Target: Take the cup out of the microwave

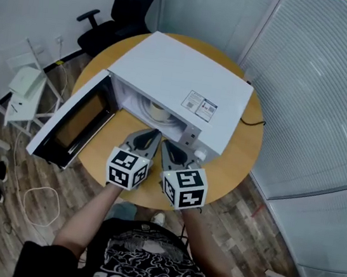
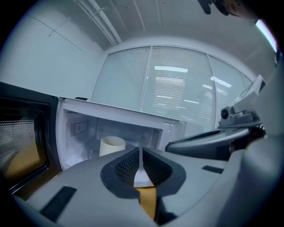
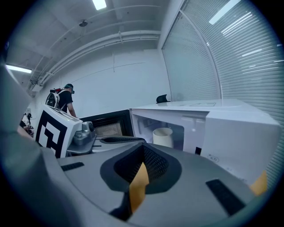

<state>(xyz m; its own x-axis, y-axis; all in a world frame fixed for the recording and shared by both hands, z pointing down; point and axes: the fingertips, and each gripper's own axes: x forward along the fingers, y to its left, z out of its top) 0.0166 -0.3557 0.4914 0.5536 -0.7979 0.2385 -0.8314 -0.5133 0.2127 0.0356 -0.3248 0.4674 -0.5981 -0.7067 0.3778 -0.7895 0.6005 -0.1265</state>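
At the far left the microwave door point(image 1: 73, 120) stands wide open, swung out past the edge of the round wooden tabletop point(image 1: 241, 160). Next to it the white microwave point(image 1: 189, 73) sits on that tabletop with its opening toward the person. The cup point(image 1: 159, 109) (pale, cream-coloured) stands upright inside the microwave, near the middle of the chamber, and neither tool touches it.

In front of the opening the left tool point(image 1: 153, 134) points into the chamber. Its jaws are pressed together with nothing between them, and its tips are just outside the opening, apart from the cup. Just beside it on the right, the right tool point(image 1: 165, 146) points the same way. Its jaws are likewise closed on nothing, and its tips are near the lower front edge of the microwave. The two marker cubes are side by side, almost touching.

Right of the microwave a dark cable point(image 1: 253, 121) lies on the tabletop. Beyond the tabletop's edge runs a wall of slatted blinds point(image 1: 321, 91).
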